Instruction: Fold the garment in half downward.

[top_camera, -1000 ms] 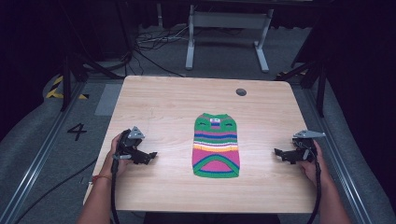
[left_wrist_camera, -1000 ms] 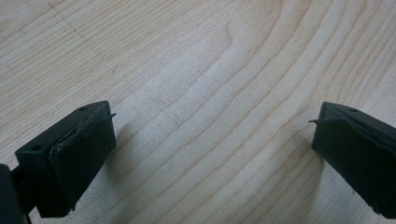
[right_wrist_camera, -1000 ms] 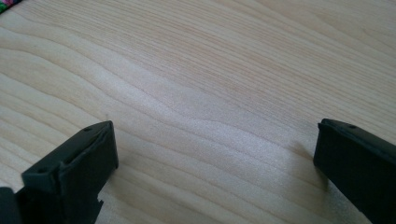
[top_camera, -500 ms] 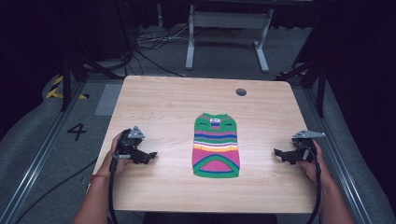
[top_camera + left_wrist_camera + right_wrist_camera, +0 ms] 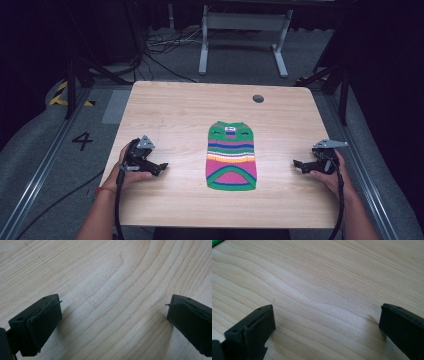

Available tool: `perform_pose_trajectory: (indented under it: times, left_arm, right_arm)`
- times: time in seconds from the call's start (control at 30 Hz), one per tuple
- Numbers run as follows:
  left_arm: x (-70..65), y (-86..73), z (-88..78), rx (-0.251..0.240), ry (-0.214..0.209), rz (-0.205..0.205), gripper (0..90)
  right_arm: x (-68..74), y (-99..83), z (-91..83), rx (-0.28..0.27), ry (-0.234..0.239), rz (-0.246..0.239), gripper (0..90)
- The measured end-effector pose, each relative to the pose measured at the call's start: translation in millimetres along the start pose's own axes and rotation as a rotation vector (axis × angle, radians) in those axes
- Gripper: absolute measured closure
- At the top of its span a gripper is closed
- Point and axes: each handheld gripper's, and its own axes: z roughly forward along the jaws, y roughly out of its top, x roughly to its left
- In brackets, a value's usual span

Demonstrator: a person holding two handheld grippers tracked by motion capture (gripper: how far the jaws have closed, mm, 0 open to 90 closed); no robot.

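Your worktop is a pale wood slab, bare but for one garment, which leaves you free room on both sides to work. The striped knitted sweater lies flat near the middle, a little toward your right, its green collar pointing away from you and its pink and green hem toward you; spread out smooth like that, both long edges are open to a grip from either side. You hold the left gripper well apart from the sweater's left edge and the right gripper well apart from its right edge, each low over the bare wood and aimed inward, so the garment sits between them, which looks like a ready stance for a two-handed pick-up or fold. In the left gripper view the fingers stand wide apart with nothing but wood grain between them, and in the right gripper view the fingers are likewise spread and empty, a sliver of green knit at the top left corner.
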Motion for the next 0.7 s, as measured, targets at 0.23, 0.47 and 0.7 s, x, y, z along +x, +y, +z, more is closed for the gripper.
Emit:
perform_pose_trajectory:
  times: [0.23, 0.47, 0.7]
  left_arm:
    - [-1.7, 0.4, 0.5, -0.005, 0.019, -0.020, 0.6]
    - [-3.1, -0.6, -0.8, -0.007, 0.014, -0.033, 2.6]
    - [-0.9, 4.9, -1.7, -0.009, 0.017, -0.036, 15.7]
  right_arm:
    - [0.1, 0.3, 0.1, -0.002, 0.002, -0.001, 1.7]
    - [0.7, 2.1, -1.9, 0.010, 0.018, -0.018, 8.5]
    - [5.7, 6.8, -7.7, 0.001, 0.025, -0.058, 22.3]
